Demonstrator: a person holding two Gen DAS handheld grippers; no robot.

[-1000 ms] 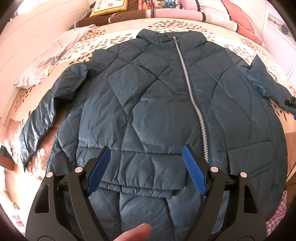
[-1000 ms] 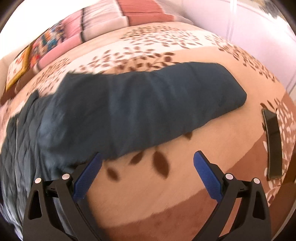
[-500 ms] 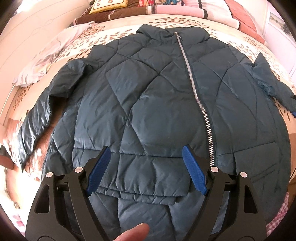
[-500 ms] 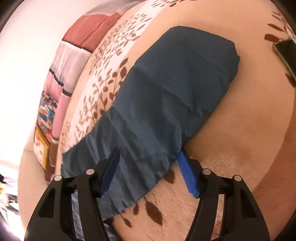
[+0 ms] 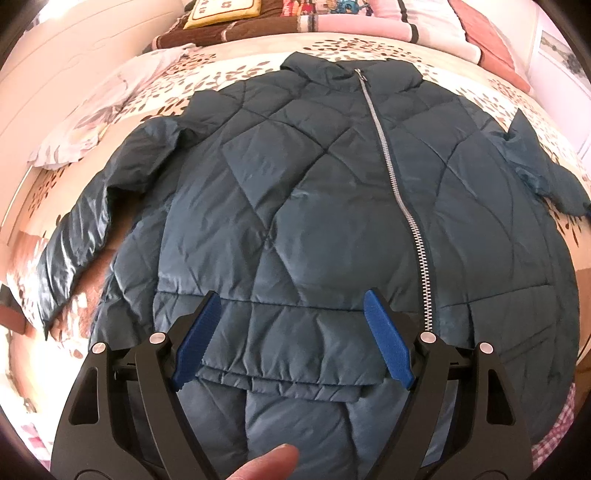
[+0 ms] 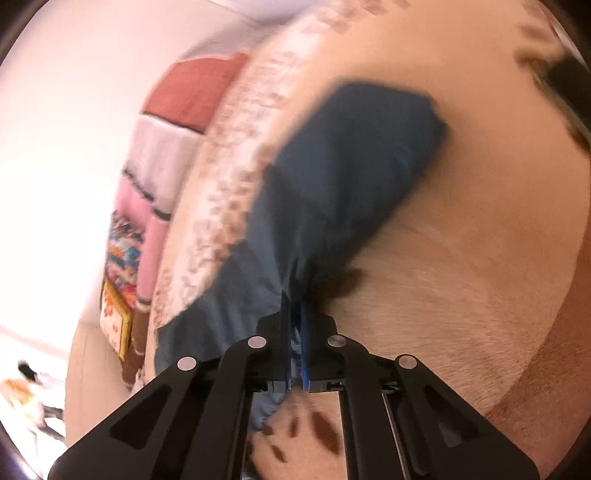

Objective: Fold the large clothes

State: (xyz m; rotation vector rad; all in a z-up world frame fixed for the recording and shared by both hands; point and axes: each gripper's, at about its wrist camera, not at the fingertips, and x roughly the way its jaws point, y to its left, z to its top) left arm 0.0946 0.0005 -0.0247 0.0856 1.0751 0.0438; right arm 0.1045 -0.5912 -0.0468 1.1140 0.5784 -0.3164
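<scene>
On bed (image 5: 491, 92), zipped quilted jacket (image 5: 295, 206), no legible writing, right tongs (image 6: 295, 306) pinching sleeve (image 6: 351, 166)

Jackets: 1 dark teal quilted puffer jacket (image 5: 295, 206), spread on the bed
Sleeves on it: 2, 1 at each side
Zips: 1 silver metal zip (image 5: 402, 206) down its front
Tongs: 2, the left tongs (image 5: 291, 332) and the right tongs (image 6: 295, 317)
Blue pads per tongs: 2
Beds: 1 bed with a beige, leaf-printed cover (image 5: 236, 74)
Yellow square cushions: 1 (image 5: 221, 11)
Pale crumpled cloths: 1 (image 5: 92, 122), at the bed's left edge
Fingertips in view: 1 (image 5: 269, 461)
</scene>
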